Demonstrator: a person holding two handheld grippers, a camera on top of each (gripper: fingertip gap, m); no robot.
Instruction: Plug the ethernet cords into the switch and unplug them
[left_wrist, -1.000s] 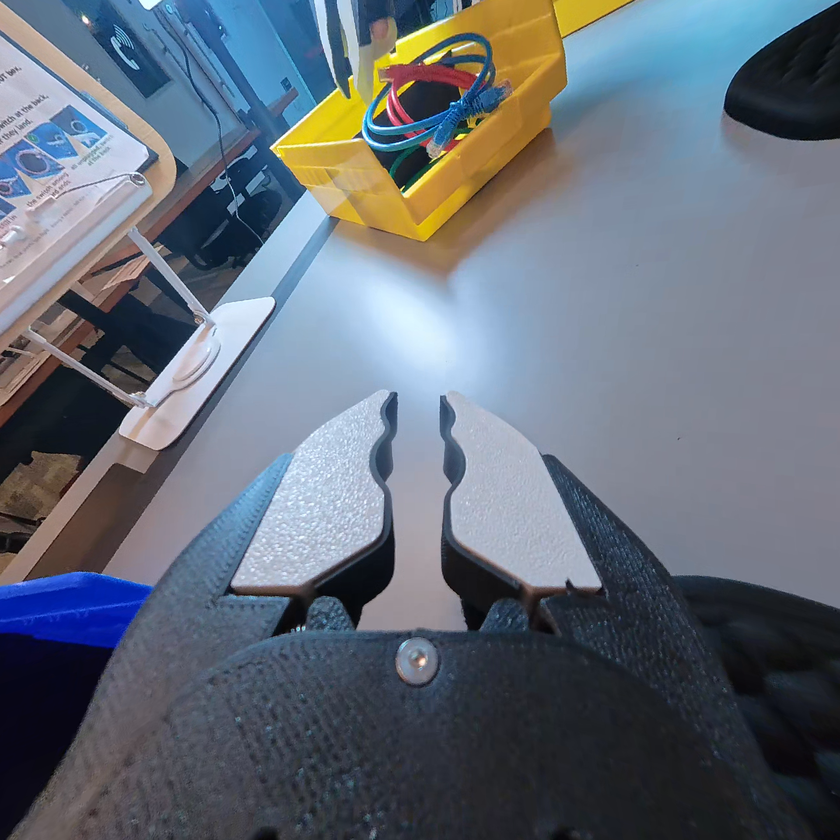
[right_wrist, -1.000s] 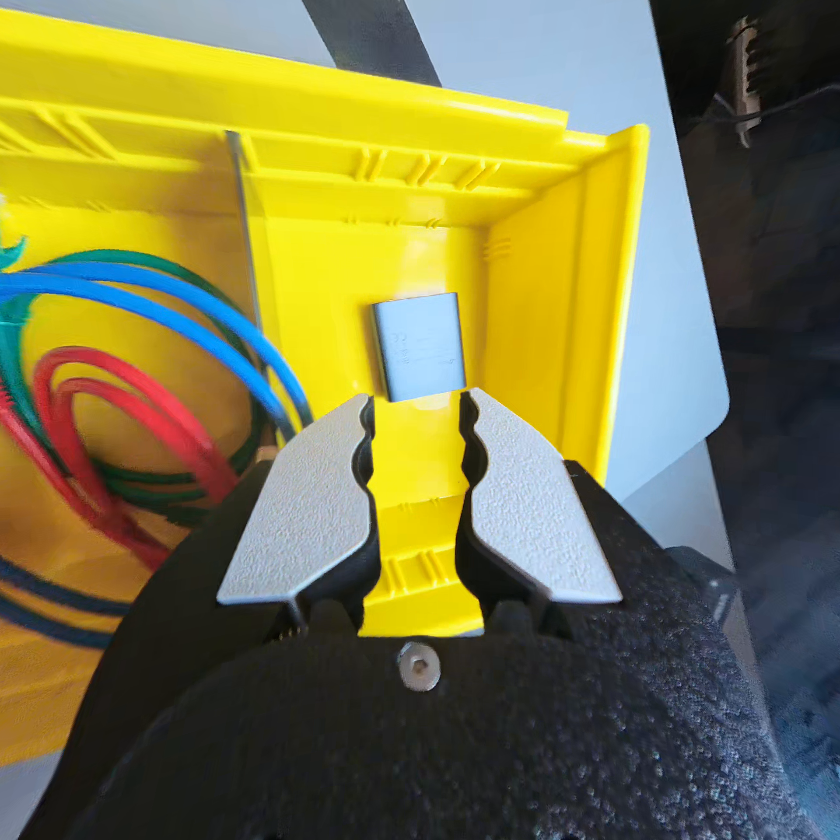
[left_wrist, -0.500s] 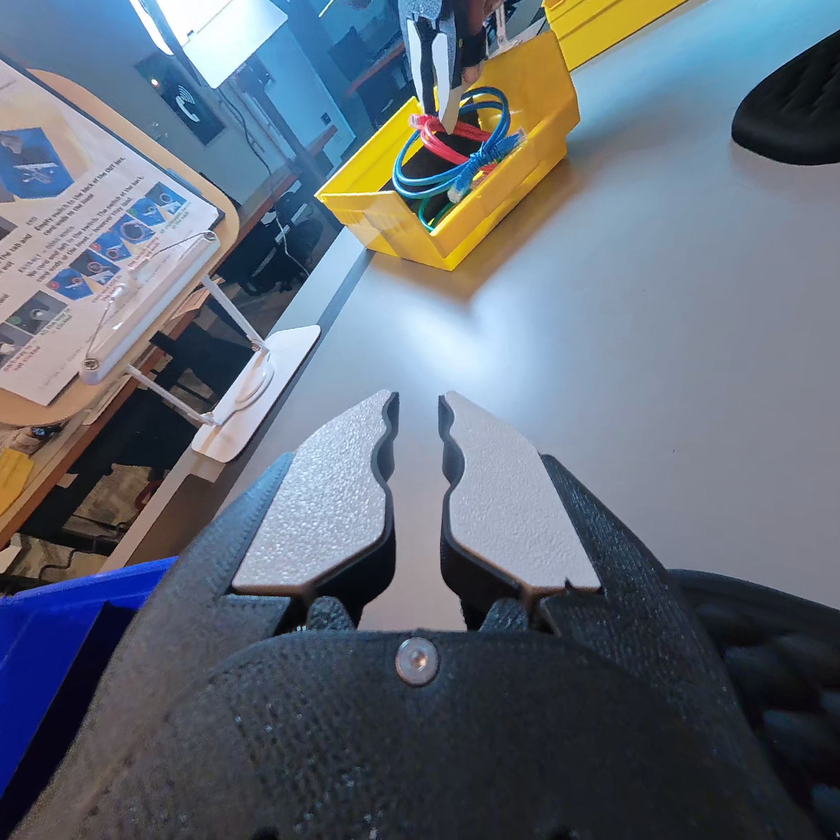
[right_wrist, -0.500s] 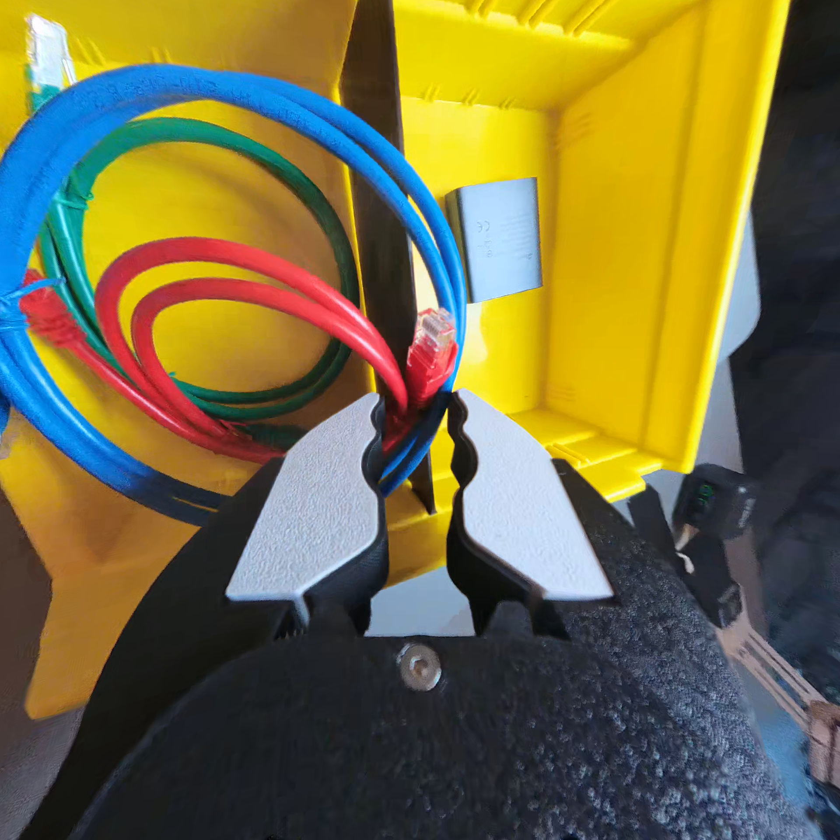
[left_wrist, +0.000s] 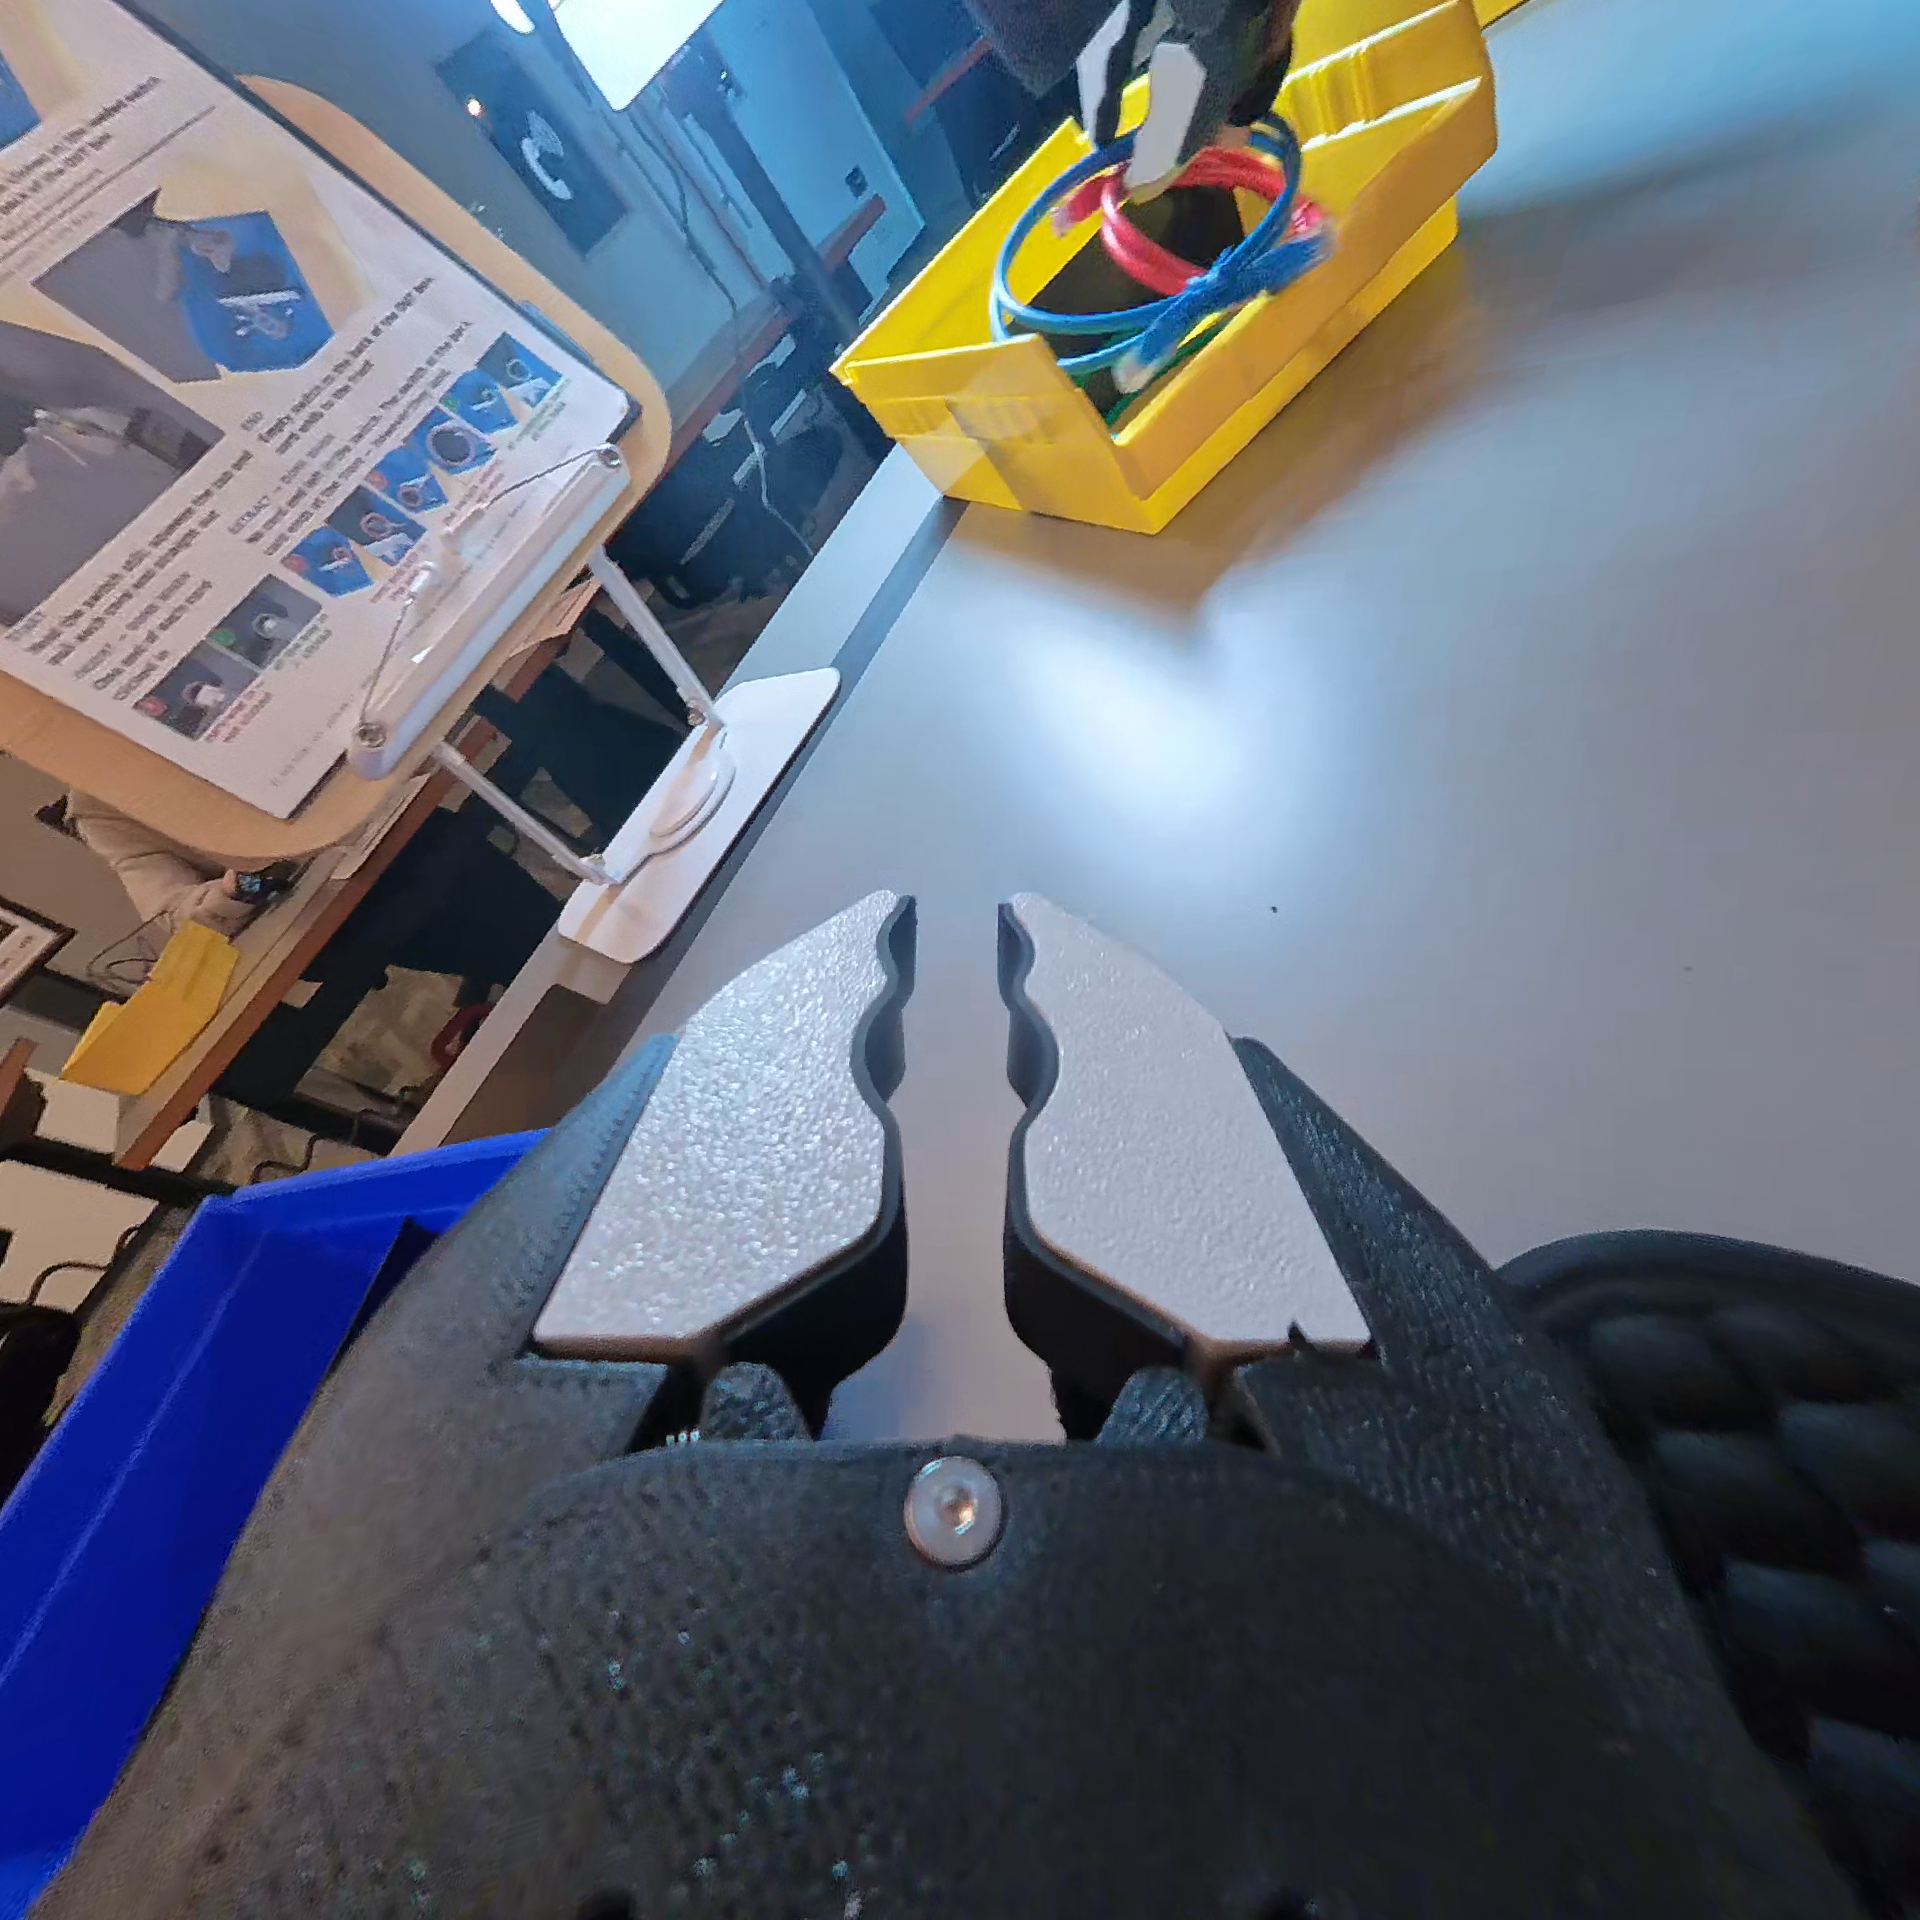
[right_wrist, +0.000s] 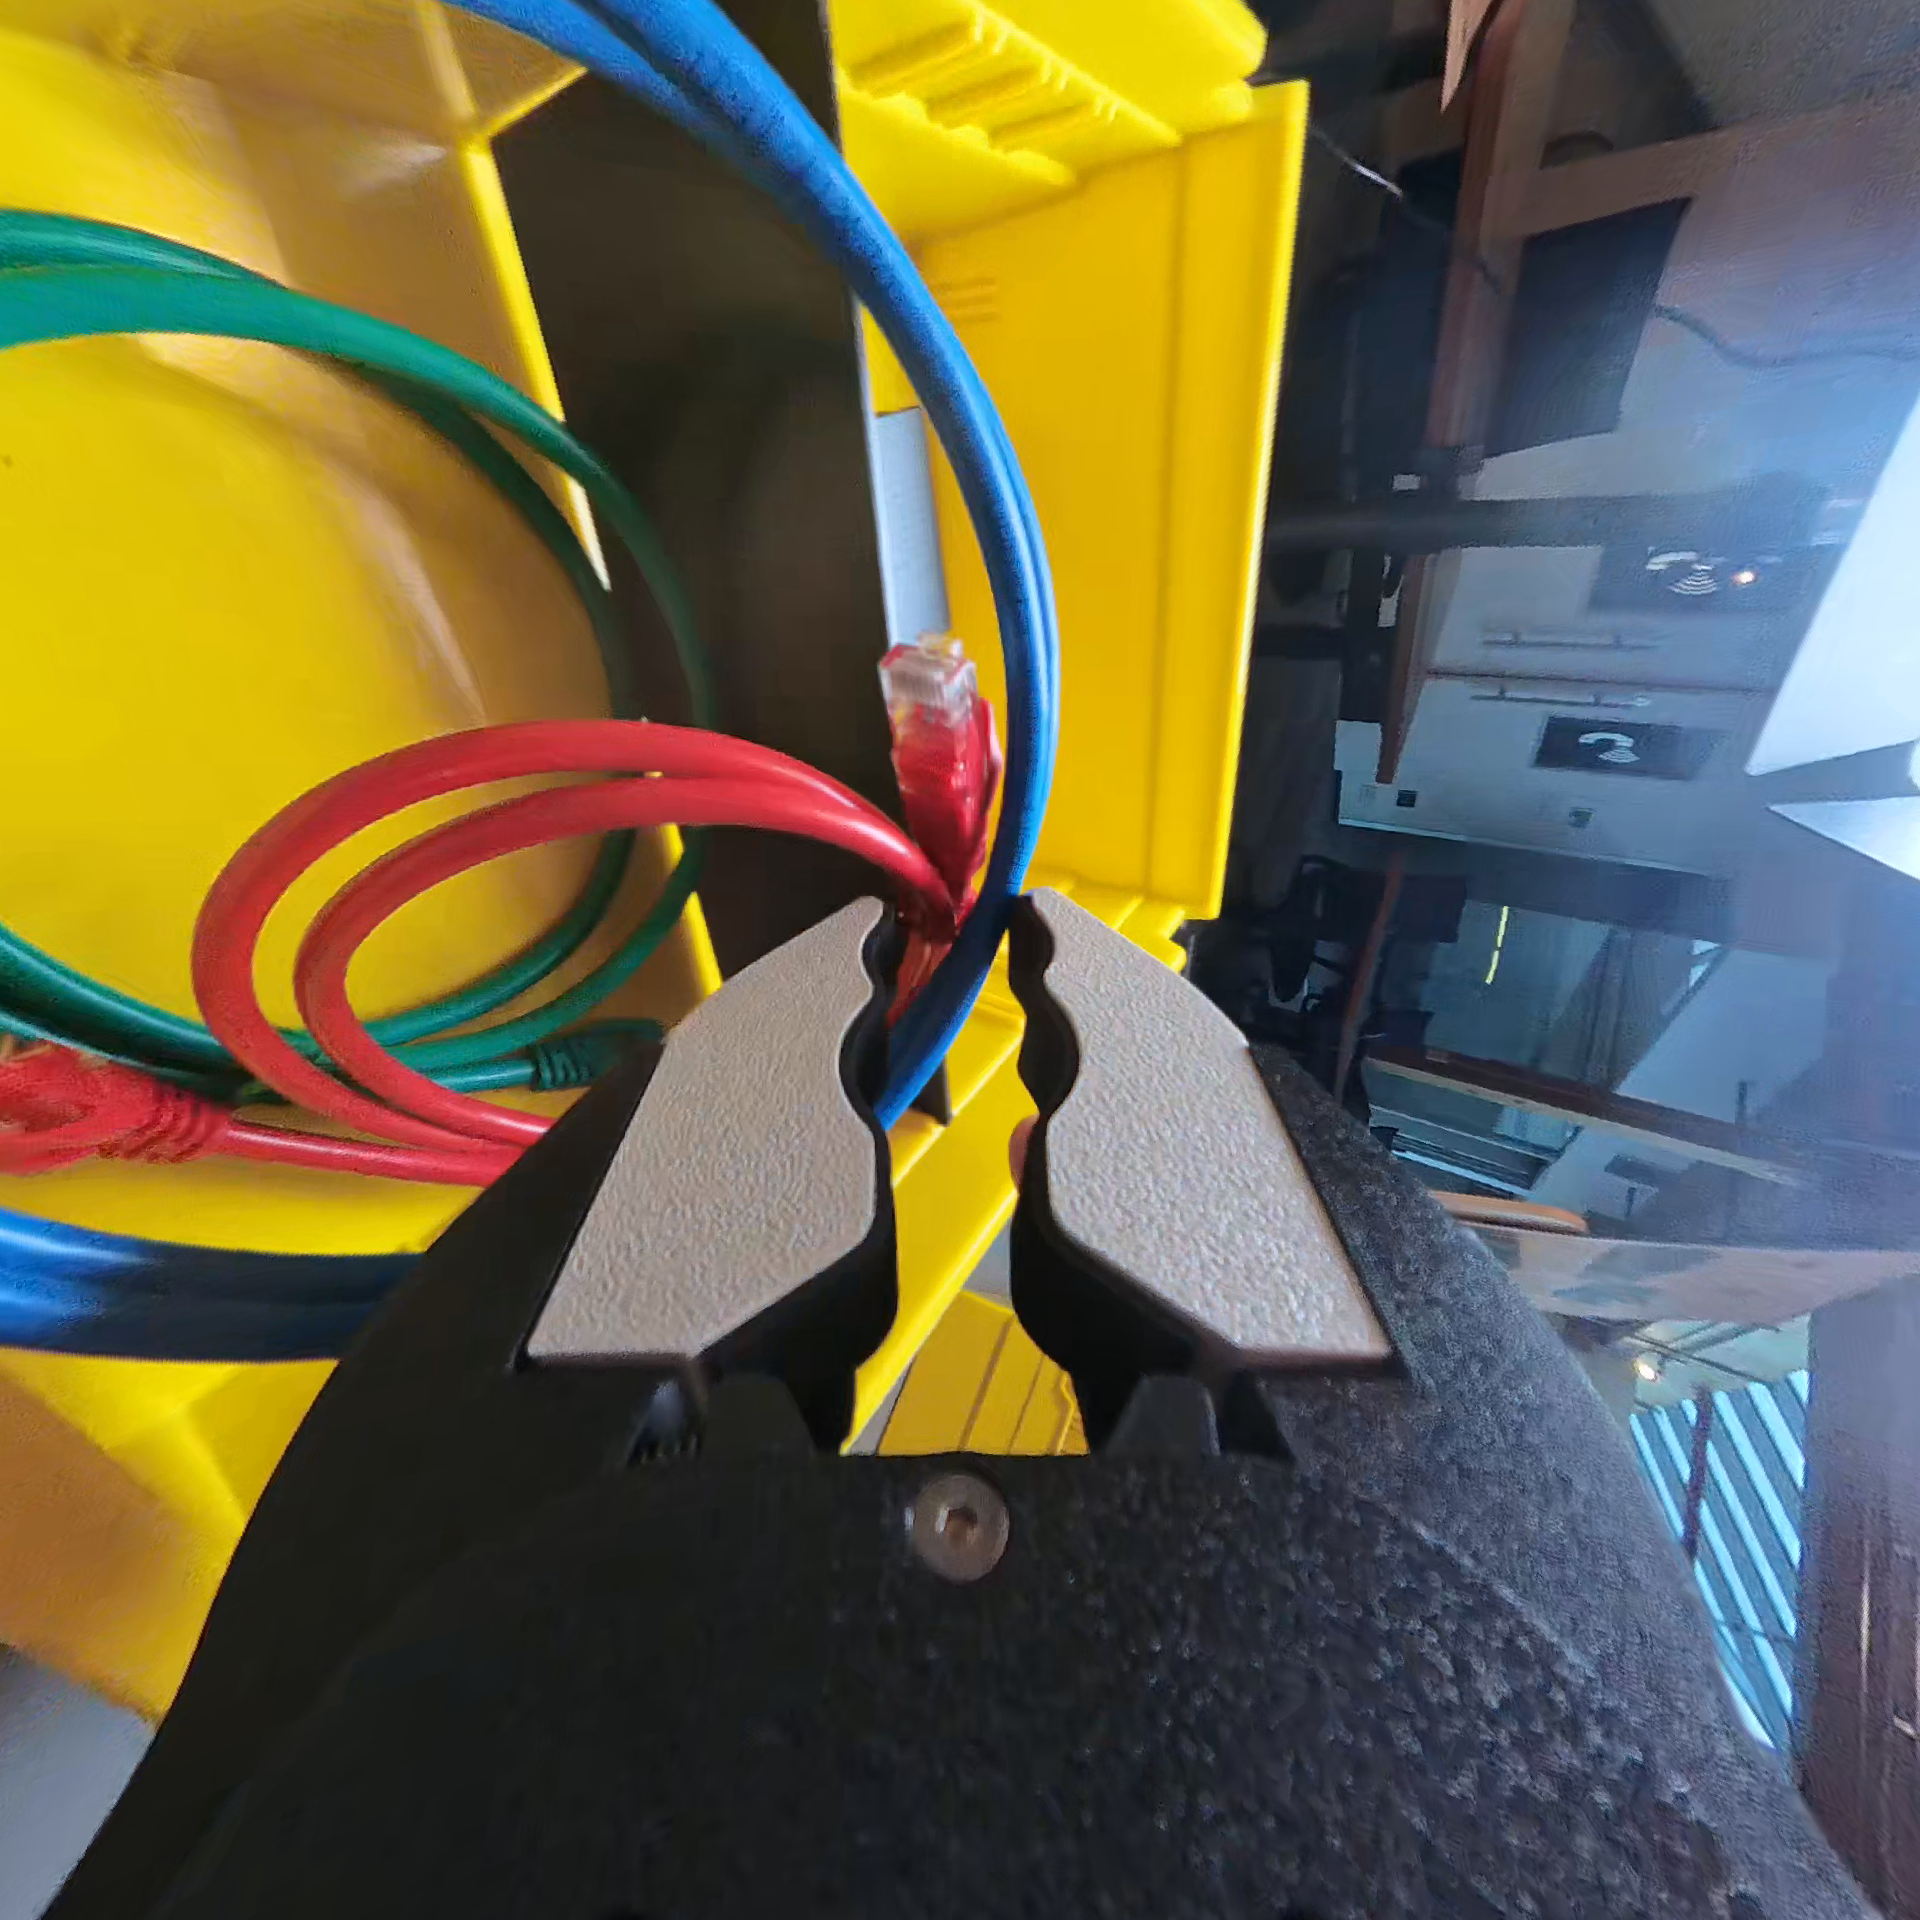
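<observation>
My right gripper (right_wrist: 951, 914) is shut on a red cord (right_wrist: 520, 769) and a blue cord (right_wrist: 977, 447), next to the red plug (right_wrist: 935, 727), over the yellow bin (right_wrist: 1164, 416). A green cord (right_wrist: 468, 384) loops in the bin. A pale grey strip (right_wrist: 909, 520) behind the blue cord may be the switch; most of it is hidden. In the left wrist view the right gripper (left_wrist: 1132, 114) holds the cord loops (left_wrist: 1195, 301) up above the bin (left_wrist: 1039, 436). My left gripper (left_wrist: 956, 914) is slightly open and empty over the grey table (left_wrist: 1455, 831).
An instruction sheet on a wooden board (left_wrist: 260, 468) stands on a white stand (left_wrist: 707, 800) at the table's left edge. A blue bin (left_wrist: 156, 1403) is at the lower left. A black mesh object (left_wrist: 1766, 1455) lies at the lower right. The tips of one gripper are about 45 cm away from the tips of the other.
My right gripper moved left from the grey box to the cords, closed on the red and blue ones and raised them. My left gripper's view swung and the bin looks farther off.
</observation>
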